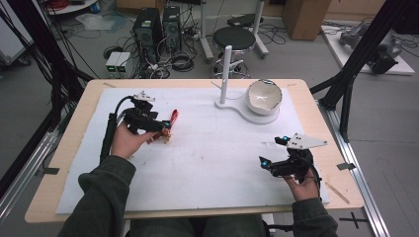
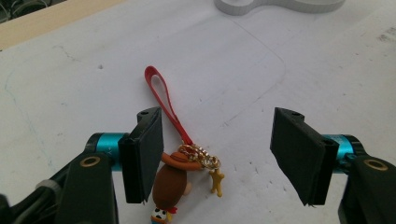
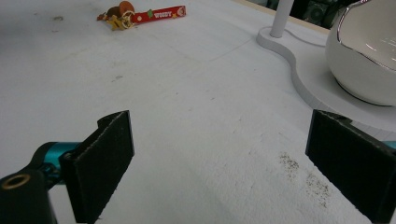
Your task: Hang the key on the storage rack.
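A keychain [image 1: 167,132] with a small brown cowboy figure [image 2: 172,183], a gold chain and a red strap [image 2: 163,94] lies on the white mat at the left. My left gripper [image 1: 160,131] is low over it with its jaws wide apart. In the left gripper view the figure lies between the pads, right against the left pad [image 2: 144,154], and far from the right one. My right gripper [image 1: 274,151] rests open near the right front of the mat with nothing between its jaws [image 3: 219,158]. It faces the keychain [image 3: 122,10], which lies far off.
A white bowl [image 1: 263,96] sits on a white stand base [image 1: 237,107] with an upright post [image 1: 226,66] at the back right of the mat. The white mat [image 1: 207,163] covers most of the wooden table. Behind the table are a stool and computer cases.
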`<state>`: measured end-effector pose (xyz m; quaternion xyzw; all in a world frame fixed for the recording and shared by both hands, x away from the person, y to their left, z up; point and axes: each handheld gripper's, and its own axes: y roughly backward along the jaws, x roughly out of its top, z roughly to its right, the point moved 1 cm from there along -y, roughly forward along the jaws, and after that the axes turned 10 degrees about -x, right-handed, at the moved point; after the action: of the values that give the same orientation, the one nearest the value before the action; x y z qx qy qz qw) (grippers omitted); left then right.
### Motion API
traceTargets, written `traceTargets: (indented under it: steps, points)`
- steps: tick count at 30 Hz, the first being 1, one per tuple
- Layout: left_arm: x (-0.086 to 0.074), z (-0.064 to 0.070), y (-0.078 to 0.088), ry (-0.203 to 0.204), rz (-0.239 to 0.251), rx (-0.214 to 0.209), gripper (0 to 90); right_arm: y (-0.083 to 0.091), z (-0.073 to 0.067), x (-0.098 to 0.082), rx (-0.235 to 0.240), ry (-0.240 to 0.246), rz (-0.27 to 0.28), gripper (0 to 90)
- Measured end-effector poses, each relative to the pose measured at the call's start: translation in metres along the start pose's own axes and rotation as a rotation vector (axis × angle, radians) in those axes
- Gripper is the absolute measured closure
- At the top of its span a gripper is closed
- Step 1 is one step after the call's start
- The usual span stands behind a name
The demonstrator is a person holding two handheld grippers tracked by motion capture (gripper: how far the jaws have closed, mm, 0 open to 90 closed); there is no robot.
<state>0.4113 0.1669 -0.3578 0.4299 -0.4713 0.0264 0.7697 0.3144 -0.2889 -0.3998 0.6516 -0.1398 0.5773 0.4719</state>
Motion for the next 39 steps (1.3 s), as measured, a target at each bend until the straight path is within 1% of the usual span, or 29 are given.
traceTargets:
  steps: [3, 9, 11, 14, 16, 21, 25, 26, 27, 30, 31, 32, 34, 35, 37, 39]
  points:
    - [0.0, -0.004, -0.006, 0.017, -0.01, 0.002, 35.4, 0.001, 0.0, 0.0, 0.001, -0.007, -0.004, 6.7]
    - [-0.002, -0.013, -0.017, 0.053, -0.02, 0.012, 37.3, 0.001, 0.0, 0.0, -0.001, 0.001, 0.001, 6.7]
    - [-0.002, -0.016, -0.021, 0.075, -0.025, 0.02, 37.8, 0.001, 0.001, 0.0, -0.001, 0.004, 0.002, 6.7]
    - [-0.003, -0.019, -0.025, 0.096, -0.012, 0.024, 39.2, 0.001, 0.001, -0.001, 0.0, 0.001, 0.003, 6.7]
    - [-0.003, -0.02, -0.029, 0.102, -0.008, 0.031, 39.7, 0.001, 0.001, -0.001, 0.001, -0.001, 0.001, 6.7]
    - [-0.005, -0.025, -0.036, 0.114, -0.021, 0.043, 41.3, 0.001, 0.001, -0.001, 0.003, -0.005, 0.001, 6.7]
    - [-0.006, -0.026, -0.043, 0.123, -0.023, 0.044, 43.3, 0.001, 0.001, -0.001, 0.004, -0.004, -0.002, 6.8]
    - [-0.006, -0.026, -0.046, 0.127, -0.027, 0.047, 43.9, 0.001, 0.001, -0.001, 0.005, -0.005, -0.001, 6.7]
    - [-0.007, -0.026, -0.048, 0.125, -0.036, 0.052, 46.7, 0.001, 0.001, -0.001, 0.005, -0.004, -0.002, 6.7]
    - [-0.009, -0.028, -0.054, 0.136, -0.057, 0.062, 47.2, 0.001, 0.001, -0.001, 0.003, 0.0, 0.001, 6.7]
    - [-0.009, -0.028, -0.055, 0.143, -0.057, 0.062, 47.6, 0.001, 0.001, -0.001, 0.004, -0.003, 0.001, 6.7]
    - [-0.009, -0.029, -0.056, 0.141, -0.062, 0.065, 48.3, 0.001, 0.001, -0.001, 0.004, -0.005, 0.002, 6.7]
    - [-0.009, -0.03, -0.057, 0.15, -0.059, 0.071, 49.8, 0.001, 0.001, -0.001, 0.004, -0.003, 0.003, 6.8]
    - [-0.009, -0.031, -0.058, 0.163, -0.048, 0.072, 50.3, 0.001, 0.001, -0.001, 0.004, -0.002, 0.001, 6.8]
    - [-0.009, -0.031, -0.059, 0.164, -0.051, 0.078, 51.7, 0.001, 0.001, -0.001, 0.005, -0.004, 0.0, 6.8]
    - [-0.01, -0.032, -0.062, 0.176, -0.048, 0.081, 52.5, 0.001, 0.001, -0.001, 0.005, -0.001, 0.002, 6.7]
